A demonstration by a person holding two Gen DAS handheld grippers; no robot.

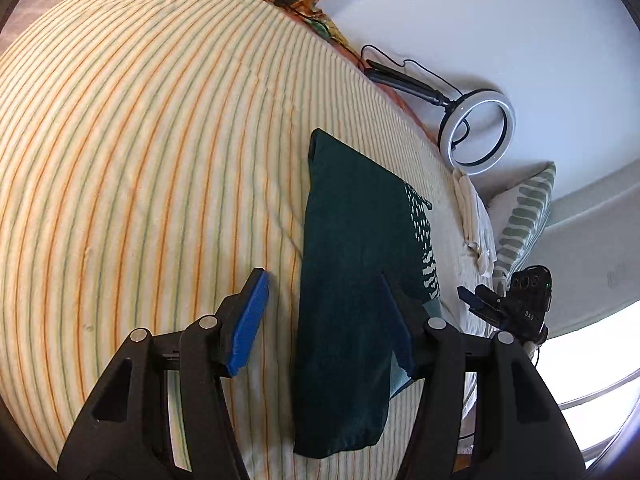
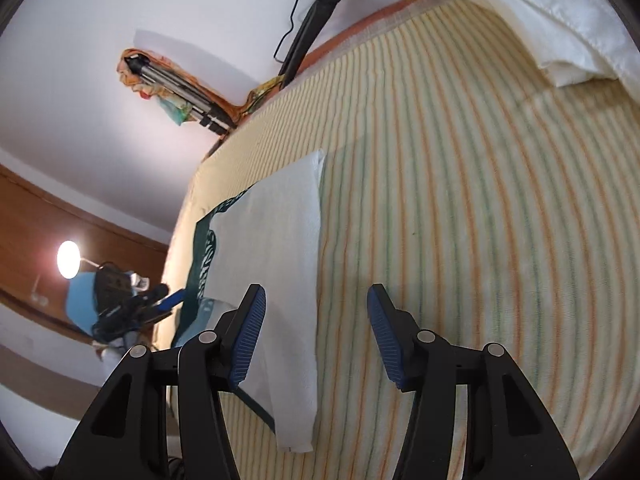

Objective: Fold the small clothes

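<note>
Left wrist view, nearest: left gripper (image 1: 326, 320) w/ jaws spread wide, nothing between the blue pads (image 1: 248, 324). Its right finger sits over the dark green cloth (image 1: 344, 280); whether it touches can't be told. The left finger hangs over bare striped bedsheet (image 1: 140, 160). The green cloth is folded into a long strip running near to far, lying flat on the sheet, right of center. Along its right side a patterned green-and-white layer (image 1: 424, 248) sticks out from under it. Further right, the other gripper appears small at the bed edge, by a leaf-print pillow (image 1: 524, 220) and a crumpled cream cloth (image 1: 476, 216). Far right, a ring light (image 1: 478, 128) on a black stand lies by the wall.

Right wrist view, nearest: right gripper (image 2: 316, 332) also released, jaws wide apart, empty. Its left finger is over a folded white cloth (image 2: 276, 248), the right finger over bare sheet. The white cloth lies as a long strip near to far, on top of the patterned green piece, which peeks out along its left edge. Far right corner: a white folded cloth (image 2: 560, 24) on the sheet. Far left: a lit lamp (image 2: 68, 259) against wood paneling.
</note>
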